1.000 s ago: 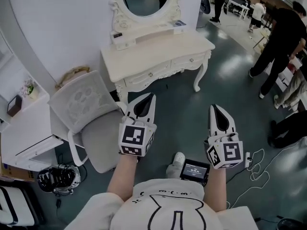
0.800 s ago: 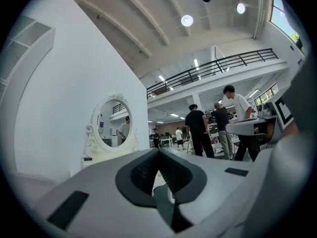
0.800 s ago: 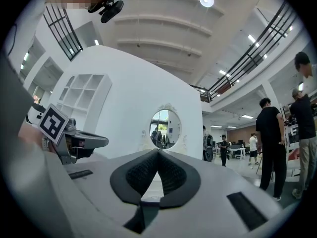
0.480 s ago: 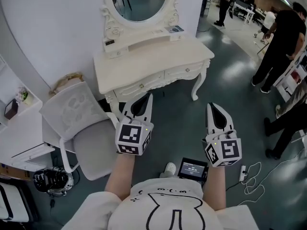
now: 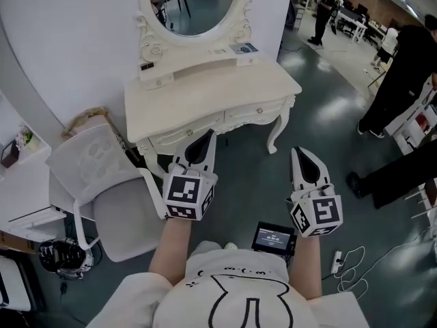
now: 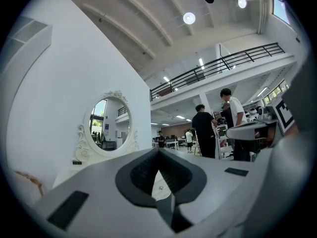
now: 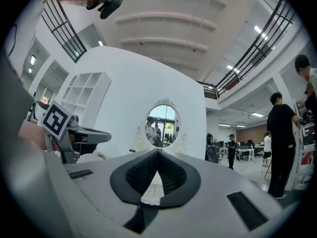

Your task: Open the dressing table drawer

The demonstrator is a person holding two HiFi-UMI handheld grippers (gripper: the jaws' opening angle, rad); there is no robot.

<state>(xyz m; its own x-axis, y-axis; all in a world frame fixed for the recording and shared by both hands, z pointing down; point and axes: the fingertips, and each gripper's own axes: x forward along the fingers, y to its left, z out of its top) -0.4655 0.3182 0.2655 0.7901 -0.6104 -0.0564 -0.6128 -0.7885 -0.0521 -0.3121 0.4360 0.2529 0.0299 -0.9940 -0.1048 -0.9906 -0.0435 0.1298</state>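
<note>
The dressing table (image 5: 212, 91) is white and stands against a white wall. It has two drawers in its front, side by side. The left drawer (image 5: 183, 130) and the right drawer (image 5: 254, 113) are both shut. An oval mirror (image 5: 194, 5) stands at the back of the tabletop. The tabletop has a curvy front edge, and a curly leg (image 5: 273, 137) holds up its right front corner.

The left claw (image 5: 209, 139) is shut tight and holds nothing. It points at the left drawer. From above, its tip lies over the bottom edge of that drawer. I cannot tell if it touches. In the left gripper view, a small round knob (image 6: 160, 187) shows through the hole in the left claw (image 6: 158, 152).

The right claw (image 5: 298, 154) is shut too and holds nothing. It hangs over the floor (image 5: 249, 176), to the right of the table leg and away from both drawers. In its own view, the right claw (image 7: 157, 151) points toward the mirror.

The dark floor in front of the table is bare between the two claws. A white chair (image 5: 109, 176) stands just beside the table's left end. A small screen (image 5: 273, 238) sits low, near the person's body. A person in black (image 5: 403, 80) stands far off to the right.
</note>
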